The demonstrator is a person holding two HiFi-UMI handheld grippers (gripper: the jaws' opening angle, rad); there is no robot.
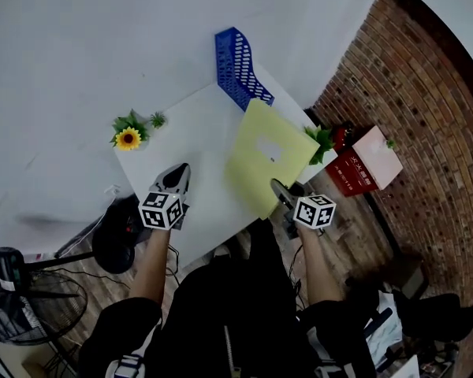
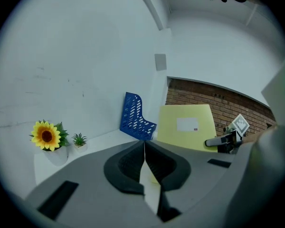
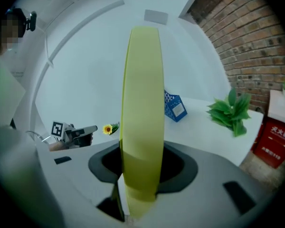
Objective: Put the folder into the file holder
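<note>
Right tool (image 1: 281, 190) at near table edge: jaws clamped on lower edge of yellow folder (image 1: 264, 154); folder stands steeply tilted over white table (image 1: 197, 124). Left tool (image 1: 175, 178) over table's near left part, jaws pressed together, nothing between. Further back, left: sunflower (image 1: 128, 138). Far corner: blue file holder (image 1: 238, 68), upright; folder just before it, not inside.

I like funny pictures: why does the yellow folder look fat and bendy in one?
Right gripper view: the wide lens sits close to the folder, so it bulges and blurs. Left gripper view: dark round edges. Head view: the folder looks flat, the brick wall bows.
</note>
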